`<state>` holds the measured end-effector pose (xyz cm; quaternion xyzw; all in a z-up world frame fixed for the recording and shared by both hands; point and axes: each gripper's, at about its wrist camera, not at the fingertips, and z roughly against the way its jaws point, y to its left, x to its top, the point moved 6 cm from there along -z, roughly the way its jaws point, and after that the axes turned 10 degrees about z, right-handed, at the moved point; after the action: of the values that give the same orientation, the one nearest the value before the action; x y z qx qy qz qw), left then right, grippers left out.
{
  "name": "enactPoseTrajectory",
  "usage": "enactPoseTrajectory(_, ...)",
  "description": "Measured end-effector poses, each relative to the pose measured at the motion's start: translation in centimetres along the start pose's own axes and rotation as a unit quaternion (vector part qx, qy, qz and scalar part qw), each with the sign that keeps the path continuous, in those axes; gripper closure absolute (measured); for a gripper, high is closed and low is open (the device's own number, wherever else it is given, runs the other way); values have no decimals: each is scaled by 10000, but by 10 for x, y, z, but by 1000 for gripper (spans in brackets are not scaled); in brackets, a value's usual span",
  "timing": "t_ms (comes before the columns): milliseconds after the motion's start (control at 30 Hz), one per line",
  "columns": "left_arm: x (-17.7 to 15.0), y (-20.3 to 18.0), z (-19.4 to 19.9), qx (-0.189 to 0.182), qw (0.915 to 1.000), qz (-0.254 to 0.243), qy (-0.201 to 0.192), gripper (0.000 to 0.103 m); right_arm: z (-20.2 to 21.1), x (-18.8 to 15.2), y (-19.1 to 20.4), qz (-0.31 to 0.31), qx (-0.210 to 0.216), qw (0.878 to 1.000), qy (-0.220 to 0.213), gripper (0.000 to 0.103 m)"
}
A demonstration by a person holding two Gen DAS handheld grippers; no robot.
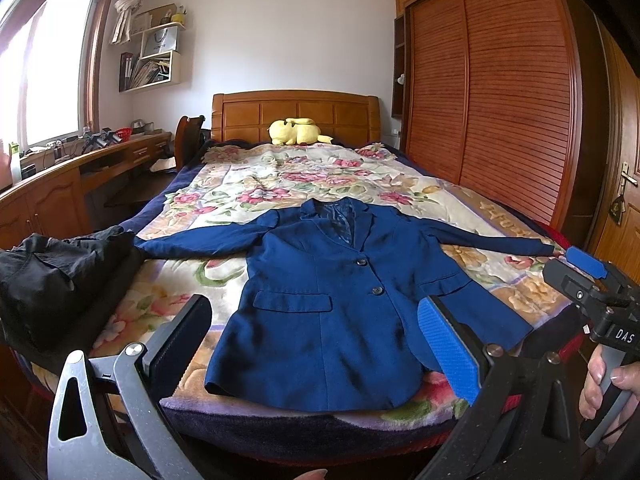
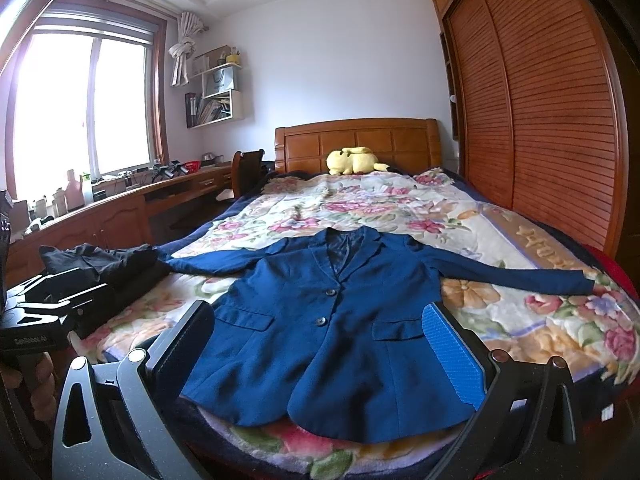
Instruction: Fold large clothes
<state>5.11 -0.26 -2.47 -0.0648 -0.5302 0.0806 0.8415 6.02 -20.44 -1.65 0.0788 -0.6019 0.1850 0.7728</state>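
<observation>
Navy blazer lies face-up and flat on the floral blanket of the bed, hem at the near edge, collar pointing twd the wooden headboard. Both front buttons done up, flap pockets flat. Sleeves spread out sideways: one cuff reaches the right edge of the bed, the other runs to the left edge and touches a pile of black clothes sitting at the near-left corner.

Left gripper hovers above the near edge w/ jaws wide apart, nothing between them; the blazer's lower half shows in the gap. Right gripper likewise spread wide and empty, above the hem, not touching the fabric. In the left wrist view the right gripper's body shows at far right, a hand wrapped round its handle.

Yellow plush toy rests at the head of the bed against the headboard. Slatted wardrobe along the right side, desk under the window on the left.
</observation>
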Motion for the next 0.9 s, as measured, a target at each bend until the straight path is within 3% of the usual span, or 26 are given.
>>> enactPoseTrajectory(900,4,-3,3,18,10000,82,-43,0,1,0,1,-13,2,10000,-6,0)
